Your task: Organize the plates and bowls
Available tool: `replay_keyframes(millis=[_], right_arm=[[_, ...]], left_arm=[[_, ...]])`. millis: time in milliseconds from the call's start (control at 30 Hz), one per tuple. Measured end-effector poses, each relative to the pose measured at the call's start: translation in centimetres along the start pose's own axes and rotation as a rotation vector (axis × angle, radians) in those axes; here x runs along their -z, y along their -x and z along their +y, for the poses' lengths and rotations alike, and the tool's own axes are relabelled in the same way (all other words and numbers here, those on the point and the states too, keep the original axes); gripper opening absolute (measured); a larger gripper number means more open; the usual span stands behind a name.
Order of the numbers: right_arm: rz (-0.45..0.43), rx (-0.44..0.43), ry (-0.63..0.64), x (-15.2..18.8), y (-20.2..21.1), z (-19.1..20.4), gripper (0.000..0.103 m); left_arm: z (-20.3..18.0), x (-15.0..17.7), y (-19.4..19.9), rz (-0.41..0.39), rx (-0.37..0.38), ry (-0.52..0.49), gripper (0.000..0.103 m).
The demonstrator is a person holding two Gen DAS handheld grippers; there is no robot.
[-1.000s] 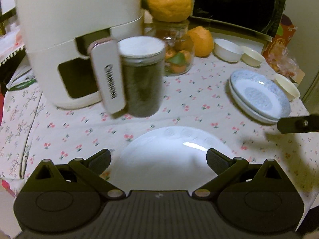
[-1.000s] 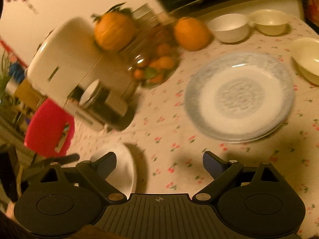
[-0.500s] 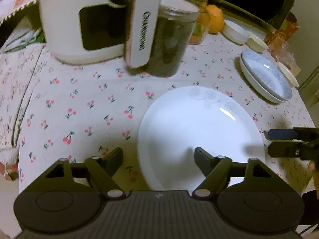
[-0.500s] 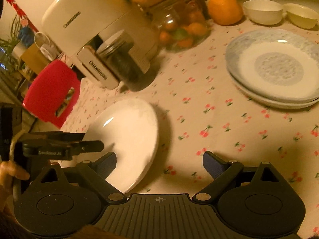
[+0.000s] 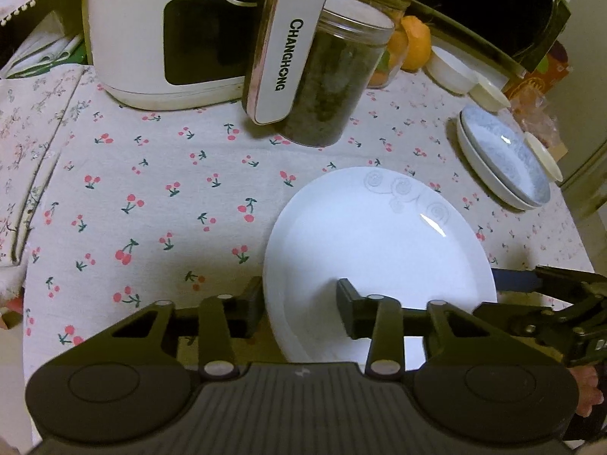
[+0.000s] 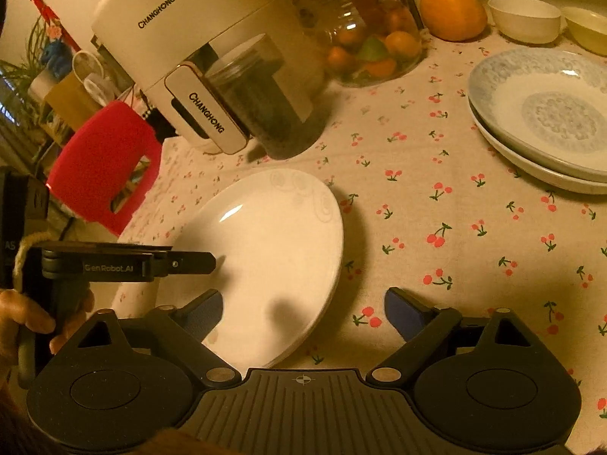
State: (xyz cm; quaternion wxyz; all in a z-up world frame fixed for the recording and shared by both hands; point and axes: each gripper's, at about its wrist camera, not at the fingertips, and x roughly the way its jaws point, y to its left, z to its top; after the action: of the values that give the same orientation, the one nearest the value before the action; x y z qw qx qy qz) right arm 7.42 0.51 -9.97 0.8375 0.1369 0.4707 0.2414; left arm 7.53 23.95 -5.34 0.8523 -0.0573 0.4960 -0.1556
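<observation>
On the cherry-print cloth (image 5: 159, 197) lies the glossy round white plate (image 5: 379, 242), its near rim between my left gripper (image 5: 299, 311) jaws, which have just been closing but do not yet visibly pinch it. My right gripper (image 6: 303, 311) stands wide, closing slightly, straddling the plate's opposite edge without contact; two stacked blue-patterned plates (image 6: 546, 113) sit well apart.

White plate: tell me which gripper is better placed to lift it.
Left. The left gripper jaws straddle the white plate rim and have just been closing; the right gripper is open beside it.
</observation>
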Motion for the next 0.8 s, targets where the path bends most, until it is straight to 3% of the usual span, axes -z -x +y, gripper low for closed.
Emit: replay_keyframes(millis=[33,100,200,400,533,800], right_arm=[[-0.003,0.005,0.006,0.0,0.0,0.1,0.079],[0.003,0.004,0.009,0.0,-0.2,0.1,0.057],[0.01,-0.001,0.0,0.0,-0.5,0.0,0.039],[0.011,0.027,-0.023,-0.2,-0.5,-0.5,0.022],[0.005,0.045,-0.05,-0.5,0.0,-1.3,0.021],[0.009,0.086,-0.078,-1.8,1.6,-2.6,0.02]], left_arm=[[-0.1,0.0,0.0,-0.001,-0.006,-0.008,0.035],[-0.3,0.1,0.0,-0.003,-0.015,-0.015,0.035],[-0.2,0.0,0.0,-0.006,-0.023,-0.006,0.031],[-0.3,-0.1,-0.1,-0.009,-0.037,-0.007,0.027],[-0.6,-0.4,-0.1,-0.015,-0.018,0.011,0.022],[-2.9,-1.7,-0.3,-0.05,-0.007,-0.002,0.022]])
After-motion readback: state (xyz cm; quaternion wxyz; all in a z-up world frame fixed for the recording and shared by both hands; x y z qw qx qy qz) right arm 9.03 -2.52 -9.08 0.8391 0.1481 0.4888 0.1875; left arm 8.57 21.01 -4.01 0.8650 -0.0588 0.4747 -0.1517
